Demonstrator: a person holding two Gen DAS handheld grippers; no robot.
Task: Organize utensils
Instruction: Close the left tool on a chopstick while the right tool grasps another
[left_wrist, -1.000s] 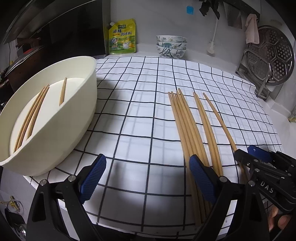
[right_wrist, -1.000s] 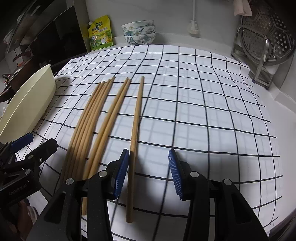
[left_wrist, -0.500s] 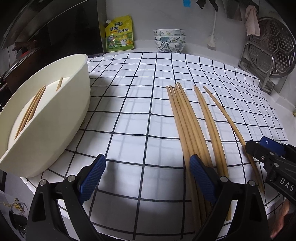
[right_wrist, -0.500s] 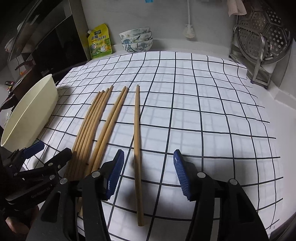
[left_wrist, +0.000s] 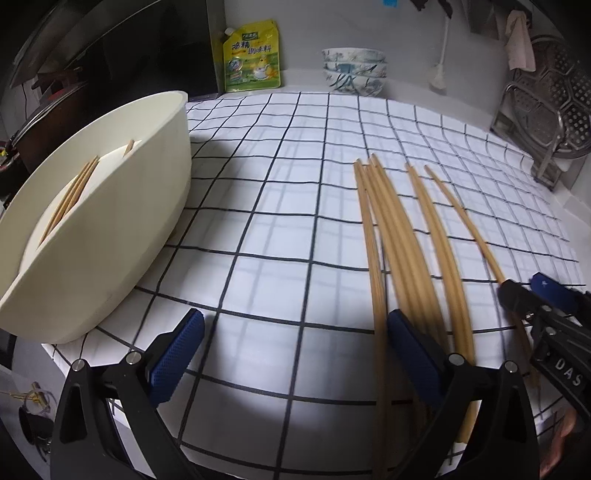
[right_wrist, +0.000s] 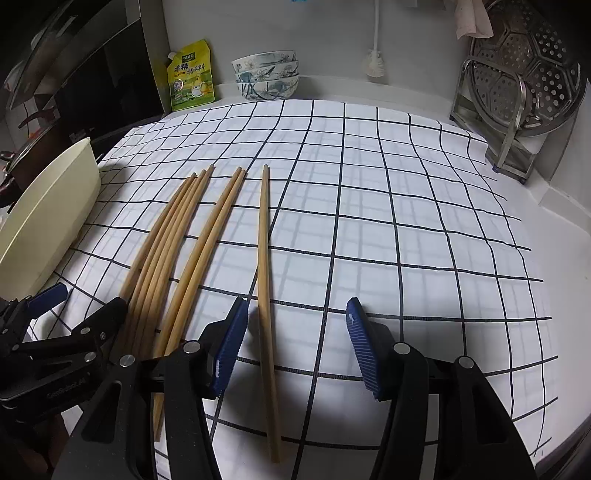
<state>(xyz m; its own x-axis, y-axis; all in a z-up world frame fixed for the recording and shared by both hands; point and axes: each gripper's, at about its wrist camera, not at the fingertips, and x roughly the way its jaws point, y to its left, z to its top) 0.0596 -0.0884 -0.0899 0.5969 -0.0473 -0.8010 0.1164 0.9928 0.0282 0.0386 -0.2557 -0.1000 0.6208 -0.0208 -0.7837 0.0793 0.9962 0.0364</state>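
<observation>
Several wooden chopsticks lie lengthwise on the checked cloth: a bundle (left_wrist: 399, 258), a pair (left_wrist: 439, 240) and a single chopstick (right_wrist: 264, 258). At the left stands a cream tub (left_wrist: 110, 240) with a few chopsticks (left_wrist: 74, 192) inside. My left gripper (left_wrist: 295, 354) hovers over bare cloth with its jaws opening; its right finger is over the bundle's near end and it holds nothing. My right gripper (right_wrist: 295, 343) is open above the single chopstick, which runs between its fingers close to the left one, untouched.
A yellow pouch (left_wrist: 253, 55) and stacked patterned bowls (left_wrist: 354, 70) stand against the back wall. A metal rack with a steamer plate (right_wrist: 517, 92) is at the back right. The cloth's front edge is just under both grippers.
The right gripper's jaws have spread wider, and the single chopstick now shows between them instead of beside the left finger. The left jaws widened slightly. The chopsticks have not moved.
</observation>
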